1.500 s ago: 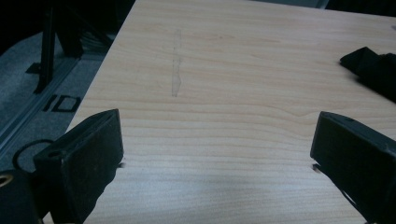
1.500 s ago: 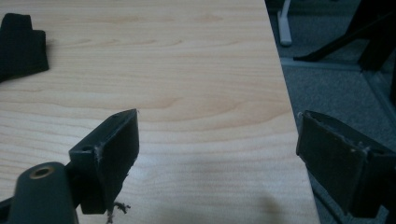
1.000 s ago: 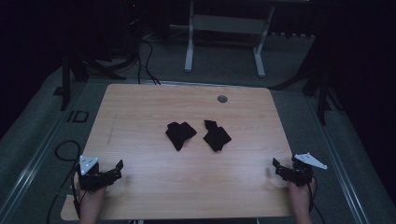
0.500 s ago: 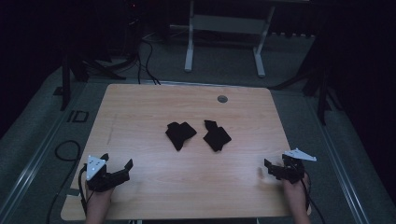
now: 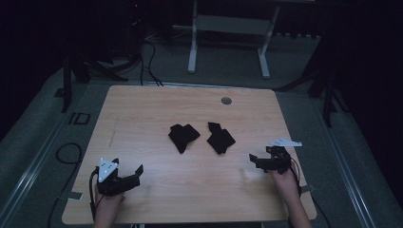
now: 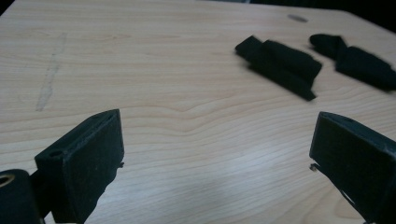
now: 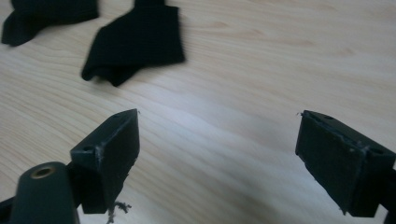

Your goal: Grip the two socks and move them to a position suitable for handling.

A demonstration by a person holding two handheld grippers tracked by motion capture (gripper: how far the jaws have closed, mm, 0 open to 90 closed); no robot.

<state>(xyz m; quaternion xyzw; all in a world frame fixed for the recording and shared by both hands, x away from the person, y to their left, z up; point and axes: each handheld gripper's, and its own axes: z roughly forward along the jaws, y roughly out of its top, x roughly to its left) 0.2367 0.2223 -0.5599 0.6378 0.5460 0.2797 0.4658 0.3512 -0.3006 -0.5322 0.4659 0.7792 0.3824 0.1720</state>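
Black crumpled cloths (image 5: pixel 183 137) (image 5: pixel 221 138) — side by side; both claws (image 5: pixel 138 173) (image 5: pixel 254 160) gape wide.

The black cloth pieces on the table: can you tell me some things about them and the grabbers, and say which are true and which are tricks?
1. Two black cloth pieces, the left cloth and the right cloth, lie near the middle of the wooden table. True.
2. The left gripper holds a cloth. False: its jaws stand open over bare wood.
3. The right gripper is open. True.
4. The cloths are stacked on each other. False: they lie side by side, apart.
5. A small round disc sits near the table's far edge. True.
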